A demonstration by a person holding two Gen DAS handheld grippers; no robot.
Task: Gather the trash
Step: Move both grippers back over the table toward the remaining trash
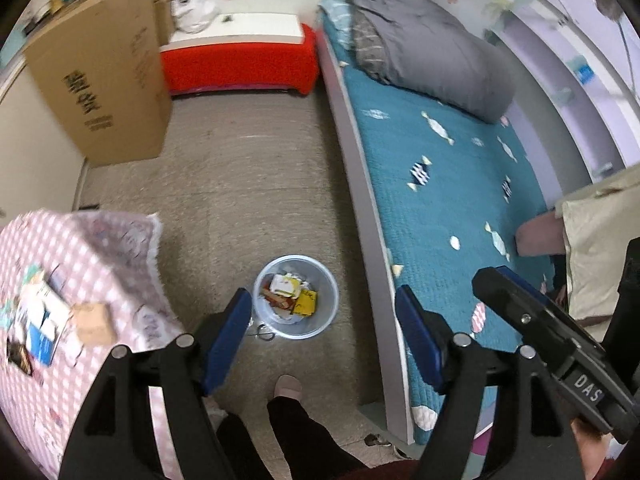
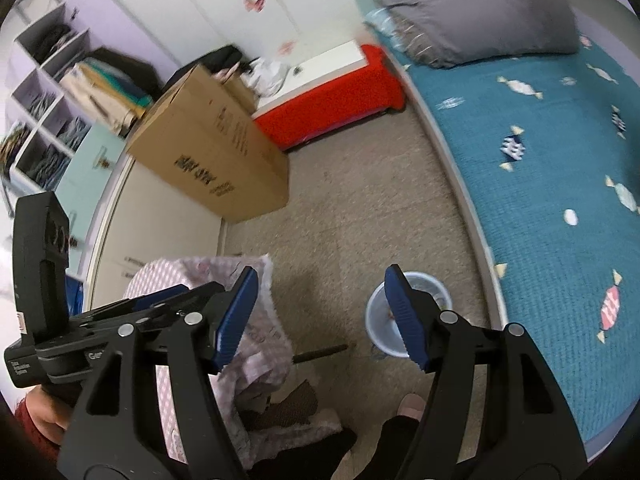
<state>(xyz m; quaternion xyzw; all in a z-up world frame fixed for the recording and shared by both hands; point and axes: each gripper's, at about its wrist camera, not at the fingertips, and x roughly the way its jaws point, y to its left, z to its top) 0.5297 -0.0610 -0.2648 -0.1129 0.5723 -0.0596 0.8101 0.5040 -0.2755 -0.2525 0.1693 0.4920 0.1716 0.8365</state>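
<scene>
Left gripper (image 1: 324, 328) sits wide apart with nothing between its blue pads, held above the floor; right gripper (image 2: 320, 312) is spread the same way, also empty. The clear trash bin (image 1: 297, 322) stands on the carpet (image 1: 248, 184) between the pink-checked table (image 1: 100, 248) and the teal bed (image 1: 448, 208), wrappers (image 1: 294, 294) inside (yellow and white ones visible). Cardboard box (image 1: 104, 76) stands well apart at the far left, near the red bench (image 1: 240, 68).

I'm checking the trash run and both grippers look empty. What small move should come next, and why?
Probably swing the left gripper toward the checked table. Both it and the right gripper are open and hold nothing, the bin on the floor already holds wrappers, and small loose items, possibly trash, lie on that table.
</scene>
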